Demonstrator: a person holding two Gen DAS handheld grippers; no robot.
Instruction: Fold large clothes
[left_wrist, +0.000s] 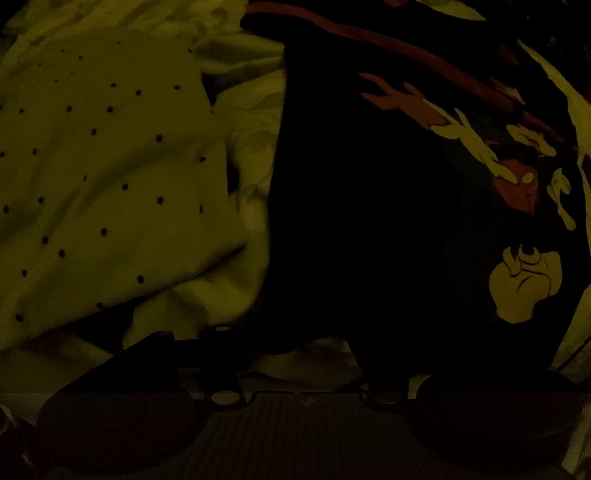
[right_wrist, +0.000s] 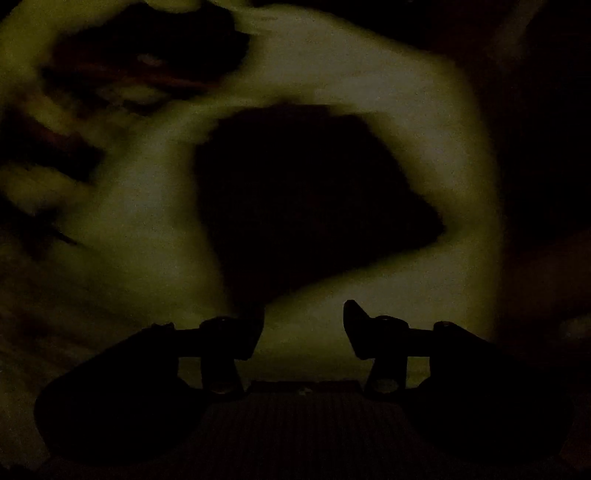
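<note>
The scene is very dark. In the left wrist view a black garment with a red stripe and pale cartoon print hangs or lies right in front of my left gripper. The cloth covers the fingertips; the right finger is hidden behind it. In the right wrist view my right gripper is open and empty. A dark piece of the black garment lies just beyond it on a pale surface, blurred.
A pale garment with small black dots lies crumpled at the left of the left wrist view, on light patterned bedding. More dark red-streaked cloth is blurred at the upper left of the right wrist view.
</note>
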